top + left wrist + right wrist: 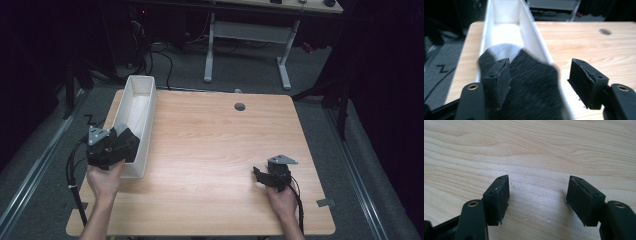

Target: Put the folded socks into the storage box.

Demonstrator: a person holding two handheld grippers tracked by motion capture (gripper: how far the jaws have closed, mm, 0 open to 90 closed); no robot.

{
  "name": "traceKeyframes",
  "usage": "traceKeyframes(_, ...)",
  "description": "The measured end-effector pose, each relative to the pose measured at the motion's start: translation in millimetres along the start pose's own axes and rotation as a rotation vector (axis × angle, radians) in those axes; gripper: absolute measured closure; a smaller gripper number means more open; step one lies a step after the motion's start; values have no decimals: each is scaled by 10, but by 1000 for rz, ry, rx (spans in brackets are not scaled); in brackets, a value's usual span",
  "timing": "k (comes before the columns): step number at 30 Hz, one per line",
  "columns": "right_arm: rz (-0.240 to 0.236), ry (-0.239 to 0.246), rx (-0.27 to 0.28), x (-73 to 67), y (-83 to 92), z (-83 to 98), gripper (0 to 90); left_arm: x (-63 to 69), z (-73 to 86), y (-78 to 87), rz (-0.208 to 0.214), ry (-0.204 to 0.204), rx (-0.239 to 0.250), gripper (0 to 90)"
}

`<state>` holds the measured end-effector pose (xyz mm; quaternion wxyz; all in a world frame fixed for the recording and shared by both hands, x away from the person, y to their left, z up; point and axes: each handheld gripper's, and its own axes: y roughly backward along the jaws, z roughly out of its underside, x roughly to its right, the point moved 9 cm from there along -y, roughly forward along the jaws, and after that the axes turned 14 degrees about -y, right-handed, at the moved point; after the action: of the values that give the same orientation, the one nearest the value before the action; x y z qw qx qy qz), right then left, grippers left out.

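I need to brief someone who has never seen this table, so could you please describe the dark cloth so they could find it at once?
Start at the wooden table and find the long white trough along its left edge. At the trough's near end, under the left gripper, whose jaws stand open, a dark grey fuzzy cloth drapes over the trough's wall. It is the only soft thing there; everything else is rigid.

One long white bin (pixel 141 102) stands at the table's (pixel 215 145) far left, and one dark grey cloth (pixel 534 85) lies over its near end. Two grippers are out: the left gripper (pixel 122 142) at the bin, the right gripper (pixel 259 175) near right. One grey round grommet (pixel 240 106) sits far.
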<state>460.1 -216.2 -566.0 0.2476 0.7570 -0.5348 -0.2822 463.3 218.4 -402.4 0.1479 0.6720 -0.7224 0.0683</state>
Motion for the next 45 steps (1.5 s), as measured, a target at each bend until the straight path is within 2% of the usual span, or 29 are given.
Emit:
traceKeyframes(5, -1, 1, 0, -1, 0, 0, 347, 241, -27, 42, 67, 3, -2, 329)
traceKeyframes(6, -1, 1, 0, -1, 0, 0, 347, 241, -27, 42, 67, 3, -2, 329)
traceKeyframes(9, -1, 1, 0, -1, 0, 0, 347, 384, -17, 51, 109, 4, -7, 329)
traceKeyframes(10, -1, 1, 0, -1, 0, 0, 347, 384, -17, 51, 109, 4, -7, 329)
traceKeyframes(11, -1, 1, 0, -1, 0, 0, 347, 447, 7, 48, 125, 5, -16, 329)
traceKeyframes(18, -1, 1, 0, -1, 0, 0, 347, 632, 102, 49, 172, -4, -25, 329)
traceKeyframes(22, -2, 1, 0, -1, 0, 0, 347, 770, 210, 46, 209, 14, -36, 330)
traceKeyframes(31, -3, 2, 0, -3, -1, 0, 346, 977, 426, -24, 241, 12, -71, 332)
traceKeyframes(38, -7, 5, -1, -7, -2, 0, 344, 1074, 462, -15, 259, 10, -66, 336)
traceKeyframes(45, -9, 8, -2, -10, -1, 2, 343, 1196, 648, 10, 294, -20, -95, 329)
